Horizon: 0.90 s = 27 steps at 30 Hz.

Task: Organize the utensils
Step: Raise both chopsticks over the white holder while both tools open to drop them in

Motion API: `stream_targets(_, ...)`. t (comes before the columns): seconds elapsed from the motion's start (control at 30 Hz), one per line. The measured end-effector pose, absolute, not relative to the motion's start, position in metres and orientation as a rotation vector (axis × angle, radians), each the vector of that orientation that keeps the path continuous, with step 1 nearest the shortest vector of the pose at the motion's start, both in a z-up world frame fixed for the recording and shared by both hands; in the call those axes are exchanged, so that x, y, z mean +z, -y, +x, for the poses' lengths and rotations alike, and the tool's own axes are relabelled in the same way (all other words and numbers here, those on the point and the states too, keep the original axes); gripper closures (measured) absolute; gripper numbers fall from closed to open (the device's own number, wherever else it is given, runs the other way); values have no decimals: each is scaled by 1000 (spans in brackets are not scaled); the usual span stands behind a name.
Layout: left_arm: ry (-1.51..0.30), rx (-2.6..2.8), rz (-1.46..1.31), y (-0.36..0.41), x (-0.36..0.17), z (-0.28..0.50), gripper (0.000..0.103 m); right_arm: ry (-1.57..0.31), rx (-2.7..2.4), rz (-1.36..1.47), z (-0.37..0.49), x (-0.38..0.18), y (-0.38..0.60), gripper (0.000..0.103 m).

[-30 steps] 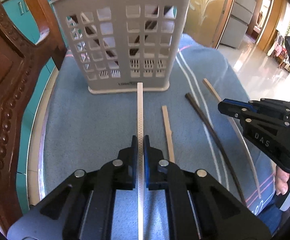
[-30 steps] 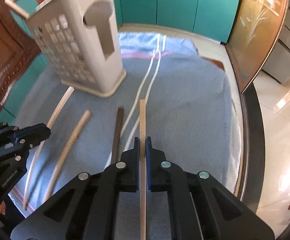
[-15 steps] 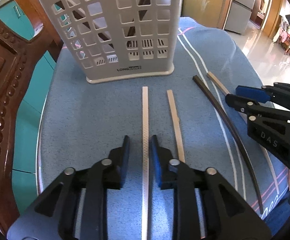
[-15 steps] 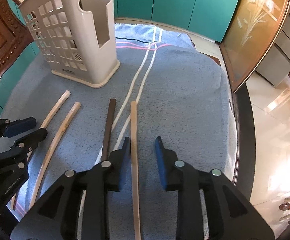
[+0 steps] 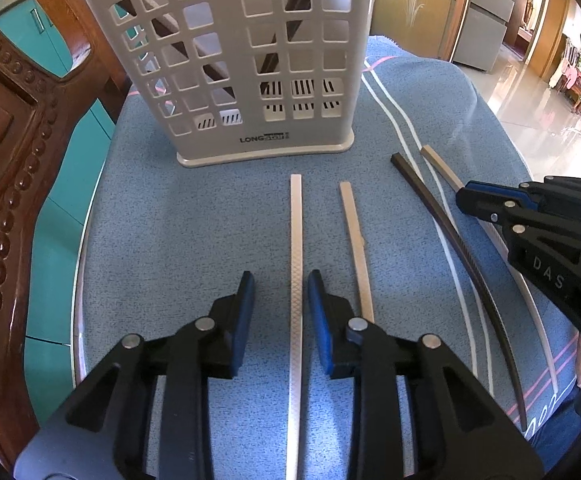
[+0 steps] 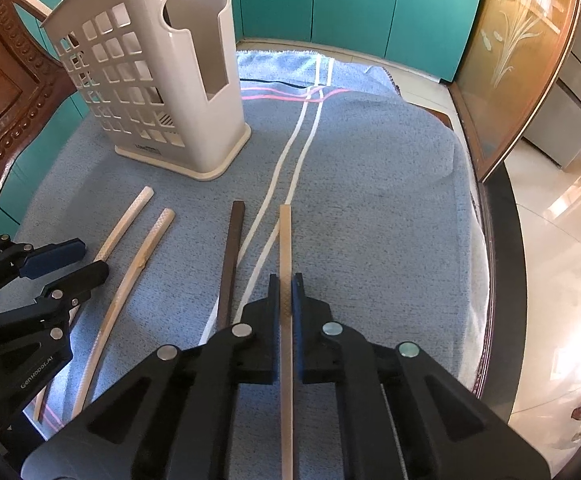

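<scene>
Several chopsticks lie on a blue towel (image 5: 178,232) before a white lattice utensil holder (image 5: 246,64), which has dark sticks inside. My left gripper (image 5: 280,280) is open, its fingers either side of a white textured chopstick (image 5: 295,240) lying on the towel. A tan chopstick (image 5: 354,232) lies just right of it, then a dark one (image 5: 442,216). My right gripper (image 6: 286,284) is shut on a light wooden chopstick (image 6: 285,240). The holder (image 6: 158,80) and the dark chopstick (image 6: 230,264) show in the right wrist view too.
A carved wooden chair back (image 5: 6,160) stands at the left of the table. Teal cabinets (image 6: 354,4) are behind. The table edge (image 6: 494,240) drops to a shiny floor on the right.
My left gripper opened and let go of the white chopstick, which now lies flat. My right gripper opened, then shut again on the light wooden chopstick.
</scene>
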State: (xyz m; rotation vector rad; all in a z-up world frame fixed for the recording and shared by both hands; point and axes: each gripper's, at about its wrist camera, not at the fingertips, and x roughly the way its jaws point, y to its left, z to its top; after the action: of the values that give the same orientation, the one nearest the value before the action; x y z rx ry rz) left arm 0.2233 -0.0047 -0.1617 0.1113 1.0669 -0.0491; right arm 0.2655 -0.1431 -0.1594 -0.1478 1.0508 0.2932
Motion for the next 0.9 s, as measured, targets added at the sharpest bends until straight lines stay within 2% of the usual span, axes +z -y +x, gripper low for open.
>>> stream_targets(0.27, -1059, -64, 96, 8, -159, 222, 96, -1018, 305, -117, 261, -149, 149, 96)
stream_targets(0.9, -749, -95, 19, -7, -73, 186, 96, -702, 393, 47, 217, -50, 205, 96)
